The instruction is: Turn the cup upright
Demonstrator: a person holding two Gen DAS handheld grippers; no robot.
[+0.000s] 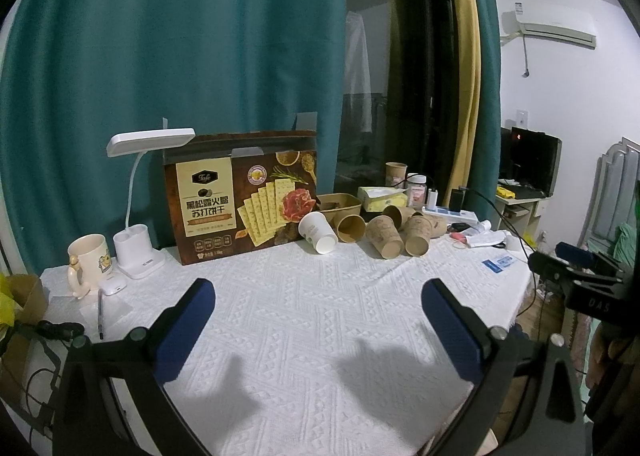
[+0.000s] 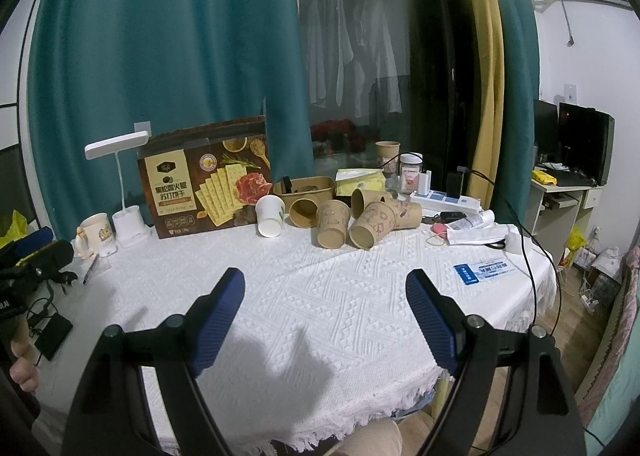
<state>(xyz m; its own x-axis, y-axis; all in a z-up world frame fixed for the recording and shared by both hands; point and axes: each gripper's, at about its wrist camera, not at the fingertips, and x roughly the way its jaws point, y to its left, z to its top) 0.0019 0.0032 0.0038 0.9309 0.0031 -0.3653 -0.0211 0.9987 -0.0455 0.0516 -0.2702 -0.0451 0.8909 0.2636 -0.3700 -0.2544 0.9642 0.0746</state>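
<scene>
Both hand-held grippers [image 1: 318, 290] [image 2: 325, 280] gape over bare tablecloth [image 1: 312, 336].

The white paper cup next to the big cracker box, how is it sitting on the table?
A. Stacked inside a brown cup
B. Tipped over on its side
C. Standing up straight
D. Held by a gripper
B. The white paper cup lies on its side on the tablecloth, its open mouth facing the camera, just right of the cracker box; both grippers are open and far from it.
</scene>
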